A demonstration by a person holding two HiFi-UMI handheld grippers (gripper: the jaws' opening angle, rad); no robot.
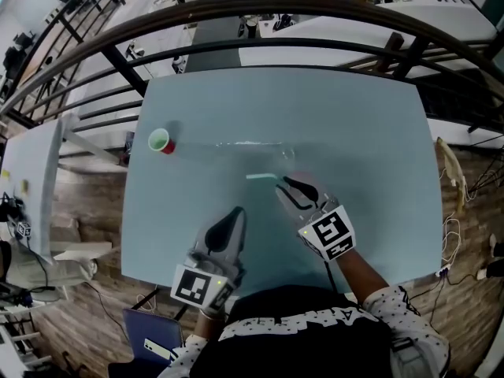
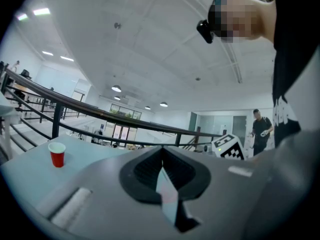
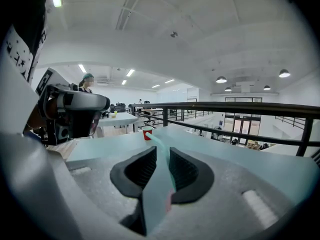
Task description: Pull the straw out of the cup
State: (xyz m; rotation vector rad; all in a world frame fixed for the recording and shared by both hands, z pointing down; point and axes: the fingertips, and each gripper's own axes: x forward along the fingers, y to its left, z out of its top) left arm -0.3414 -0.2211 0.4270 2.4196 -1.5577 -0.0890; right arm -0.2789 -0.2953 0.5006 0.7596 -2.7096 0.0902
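counter point(image 1: 354, 116): pale blue-green, matte top | railing point(image 1: 236, 10): dark bars curving just beyond counter's far edge | wooden floor point(image 1: 465, 219): right of counter | pale cables point(image 1: 450, 164): on floor near counter's right edge | white table point(image 1: 31, 172): left of counter | person in dark clothes point(image 2: 260, 129): standing well beyond counter

Table point(image 1: 370, 132): the top is bare across the centre, the right half and the far edge, so you can sweep either gripper there freely. The only standing obstacle is the red cup point(image 1: 162, 141), upright near the far-left corner and well apart from both grippers. The straw point(image 1: 261, 177) juts leftward from your right gripper point(image 1: 282, 186), into the lane toward the cup. Your left gripper point(image 1: 238, 211) sits near the front edge, close to the right one, with little room between them. The railing point(image 1: 276, 50) blocks reach past the far edge.
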